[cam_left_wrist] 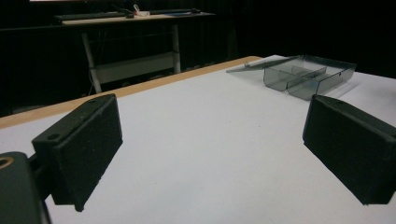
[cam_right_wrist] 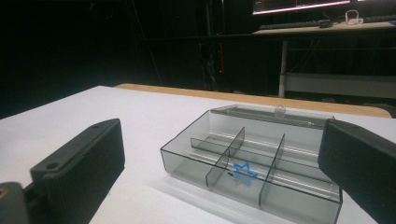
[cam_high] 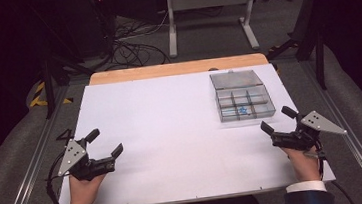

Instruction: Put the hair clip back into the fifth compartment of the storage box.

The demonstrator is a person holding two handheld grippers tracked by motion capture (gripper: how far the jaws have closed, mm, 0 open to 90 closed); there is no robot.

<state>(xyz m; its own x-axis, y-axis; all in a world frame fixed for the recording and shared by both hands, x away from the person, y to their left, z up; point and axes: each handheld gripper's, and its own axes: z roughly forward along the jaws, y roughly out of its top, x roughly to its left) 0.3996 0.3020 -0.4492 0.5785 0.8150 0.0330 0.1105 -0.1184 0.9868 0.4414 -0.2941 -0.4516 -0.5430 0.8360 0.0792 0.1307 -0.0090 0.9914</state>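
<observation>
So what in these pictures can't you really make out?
- Small blue star-like item in the clear compartment box: too small in every view to tell what it is made of.
- Box's near right corner, right gripper view: hidden behind the right gripper's jaw.
- Background beyond the table: too dark.

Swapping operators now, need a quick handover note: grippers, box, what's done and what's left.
Left gripper: open, empty, resting low at the near left of the white table.
Right gripper: open, empty, just short of the clear divided box.
Box: far right of the table, lid folded back flat behind it.
Done: a small blue star lies in the near middle compartment.
Left: nothing is held; other compartments look empty.
</observation>
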